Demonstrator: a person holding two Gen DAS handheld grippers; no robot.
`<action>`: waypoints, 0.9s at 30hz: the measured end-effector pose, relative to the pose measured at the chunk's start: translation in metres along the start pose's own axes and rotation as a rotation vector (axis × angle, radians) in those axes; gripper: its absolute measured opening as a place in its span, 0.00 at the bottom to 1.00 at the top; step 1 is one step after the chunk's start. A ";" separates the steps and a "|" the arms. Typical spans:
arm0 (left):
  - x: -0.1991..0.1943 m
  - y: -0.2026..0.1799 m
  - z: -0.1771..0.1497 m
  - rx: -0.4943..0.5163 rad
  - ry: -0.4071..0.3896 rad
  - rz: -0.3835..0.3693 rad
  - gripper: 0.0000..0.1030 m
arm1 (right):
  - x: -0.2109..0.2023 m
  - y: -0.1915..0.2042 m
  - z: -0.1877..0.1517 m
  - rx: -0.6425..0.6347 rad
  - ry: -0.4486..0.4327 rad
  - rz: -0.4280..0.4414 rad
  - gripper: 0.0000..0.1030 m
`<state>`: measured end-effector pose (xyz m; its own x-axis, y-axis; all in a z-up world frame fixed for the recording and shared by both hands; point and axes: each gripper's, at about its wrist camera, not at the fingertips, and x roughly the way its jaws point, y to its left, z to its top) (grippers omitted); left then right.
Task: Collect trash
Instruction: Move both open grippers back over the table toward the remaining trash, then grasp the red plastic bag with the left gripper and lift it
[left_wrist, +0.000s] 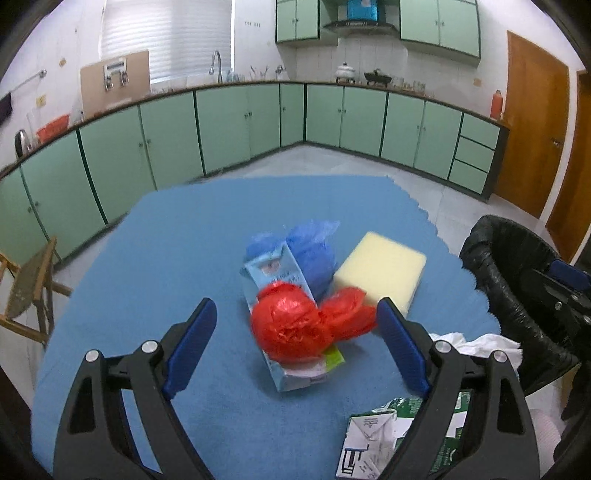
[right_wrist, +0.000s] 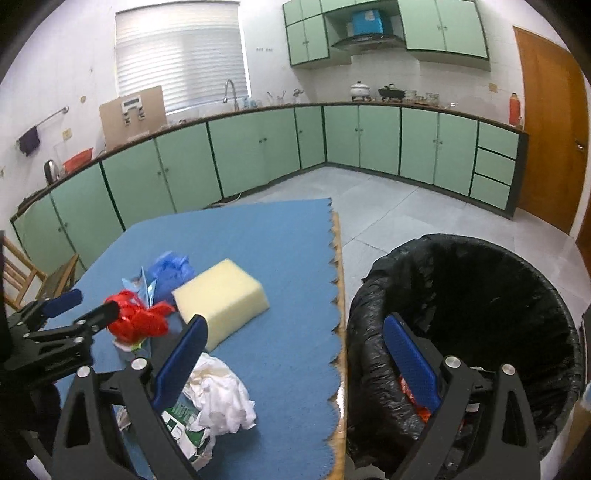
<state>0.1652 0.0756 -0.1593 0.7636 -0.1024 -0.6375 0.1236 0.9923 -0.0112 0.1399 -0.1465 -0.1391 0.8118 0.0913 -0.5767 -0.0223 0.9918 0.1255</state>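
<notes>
My left gripper (left_wrist: 295, 328) is open, its blue pads on either side of a crumpled red plastic bag (left_wrist: 299, 325) that lies on a light blue carton (left_wrist: 280, 295). A blue plastic bag (left_wrist: 310, 251) sits behind the carton and a yellow sponge (left_wrist: 380, 269) to its right. My right gripper (right_wrist: 295, 350) is open and empty above the table edge beside the black-lined trash bin (right_wrist: 480, 314). The left gripper (right_wrist: 85, 306) also shows in the right wrist view, around the red bag (right_wrist: 136, 321). A white crumpled tissue (right_wrist: 221, 395) and a green-white carton (right_wrist: 184, 424) lie near the front.
A blue mat (right_wrist: 277, 240) covers the table, its scalloped edge beside the bin. Some orange trash (right_wrist: 410, 395) lies inside the bin. A wooden chair (left_wrist: 29, 291) stands at the table's left. Green kitchen cabinets (left_wrist: 236, 125) line the far walls.
</notes>
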 end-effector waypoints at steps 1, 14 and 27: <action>0.005 0.002 -0.002 -0.008 0.013 -0.004 0.82 | 0.001 -0.001 0.000 -0.002 0.003 0.002 0.91; 0.032 0.000 -0.011 -0.059 0.067 -0.065 0.61 | 0.012 0.000 -0.005 -0.019 0.035 0.006 0.91; 0.004 -0.001 -0.002 -0.078 -0.012 -0.053 0.31 | 0.004 0.017 0.002 -0.045 0.014 0.038 0.91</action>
<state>0.1664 0.0746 -0.1634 0.7651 -0.1550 -0.6250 0.1148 0.9879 -0.1045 0.1439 -0.1298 -0.1377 0.8019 0.1303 -0.5831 -0.0799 0.9906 0.1114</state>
